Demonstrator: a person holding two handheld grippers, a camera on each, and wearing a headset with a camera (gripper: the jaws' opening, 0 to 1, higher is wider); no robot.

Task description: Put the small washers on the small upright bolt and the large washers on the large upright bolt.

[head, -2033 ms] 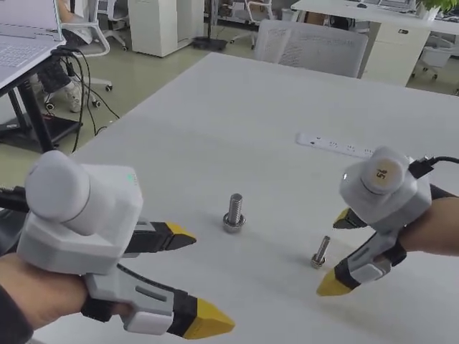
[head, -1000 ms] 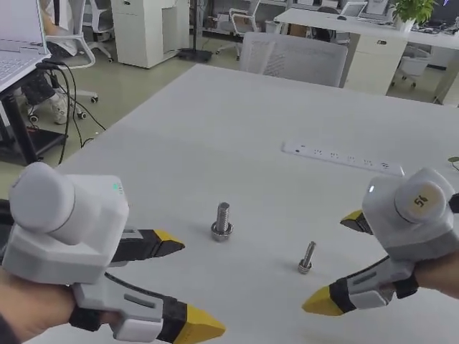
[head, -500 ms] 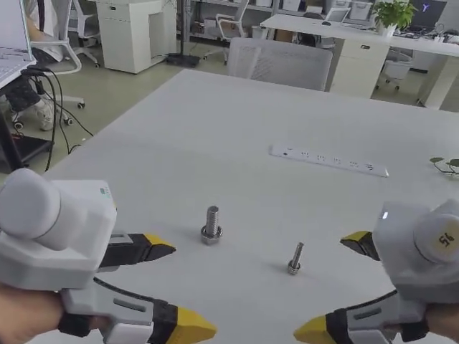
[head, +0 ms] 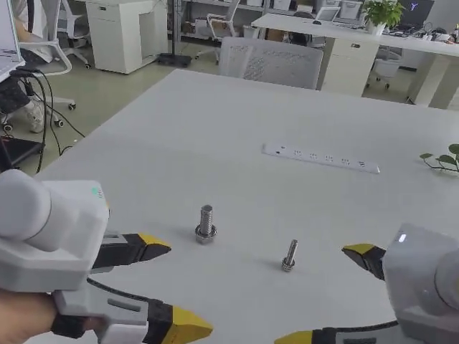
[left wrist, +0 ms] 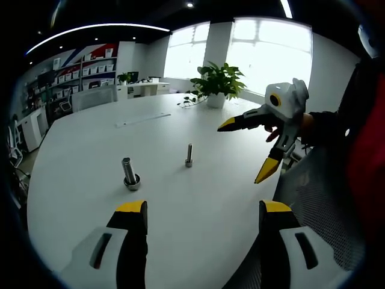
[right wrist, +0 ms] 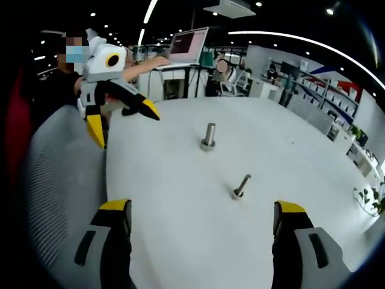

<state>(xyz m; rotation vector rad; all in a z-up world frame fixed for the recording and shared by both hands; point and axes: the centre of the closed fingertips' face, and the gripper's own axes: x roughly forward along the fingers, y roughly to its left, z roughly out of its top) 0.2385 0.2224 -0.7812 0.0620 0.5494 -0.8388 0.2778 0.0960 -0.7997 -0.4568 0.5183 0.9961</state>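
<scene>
Status: both jaw pairs wide open, empty.
Small bolt stands on white table, right of large bolt (near it); left gripper and right gripper flank large bolt.

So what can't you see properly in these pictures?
- Large bolt: the ring at its foot is too small, in all three views, to tell washer from bolt head.
- Small bolt: same, its foot is tiny.
- Right gripper: the head view's bottom and right edges cut off much of it.
- Plant: cut by the head view's right edge.
- Table near the person: hidden behind the left gripper in the head view.
</scene>
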